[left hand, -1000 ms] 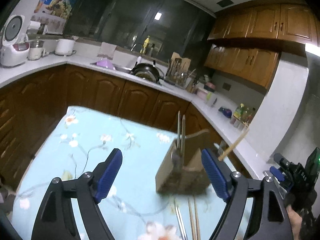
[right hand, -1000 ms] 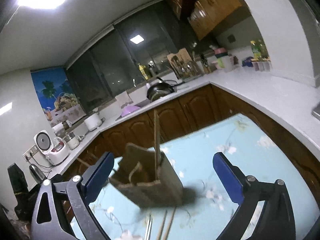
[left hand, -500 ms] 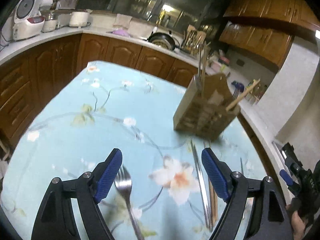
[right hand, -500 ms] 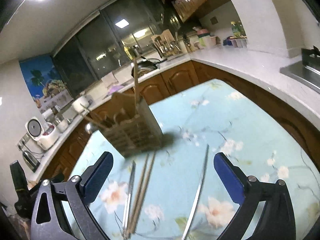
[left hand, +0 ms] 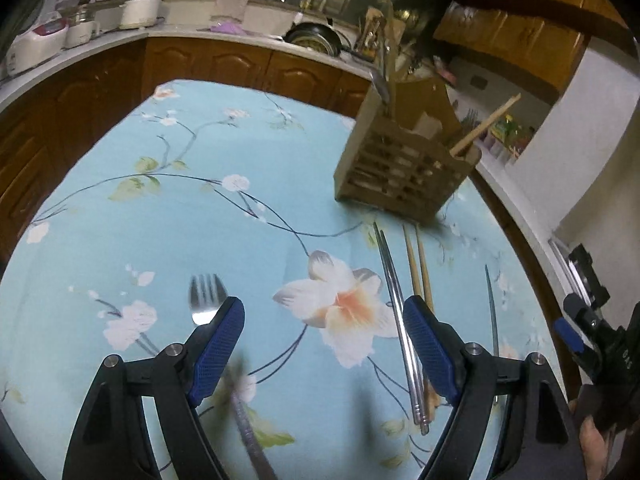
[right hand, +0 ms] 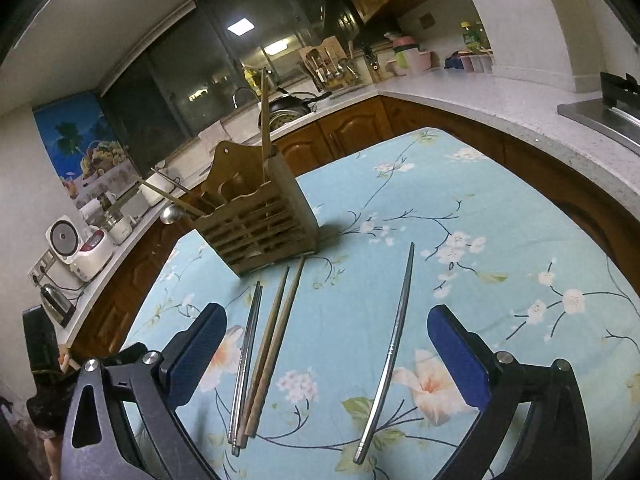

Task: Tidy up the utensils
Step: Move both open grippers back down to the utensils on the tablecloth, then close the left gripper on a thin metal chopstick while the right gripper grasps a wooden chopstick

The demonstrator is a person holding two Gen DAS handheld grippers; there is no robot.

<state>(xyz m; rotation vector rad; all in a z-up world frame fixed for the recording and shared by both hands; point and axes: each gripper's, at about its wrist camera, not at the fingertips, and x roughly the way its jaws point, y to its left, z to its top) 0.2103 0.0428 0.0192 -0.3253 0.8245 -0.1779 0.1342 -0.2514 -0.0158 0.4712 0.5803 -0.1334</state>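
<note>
Single long silver metal chopstick (right hand: 394, 350) is seen flat on blue floral tablecloth (right hand: 500, 240), betw. pads of R gripper (right hand: 326, 354); jaws spread, empty; long axis approx. along gripper's pointing line; L gripper (left hand: 320, 344) spread, empty, further off.

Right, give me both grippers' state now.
Left gripper: jaws open, holding nothing.
Right gripper: jaws open, holding nothing.

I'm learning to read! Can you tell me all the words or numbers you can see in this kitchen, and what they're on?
No text here can be read for sure.
Other gripper's black body: pale marks, too blurred to read.
Fruit poster: only pictures show, no words.
Bottles on the counter: labels too small.
Rice cooker: panel too small.
Wooden utensil holder: no writing.
</note>
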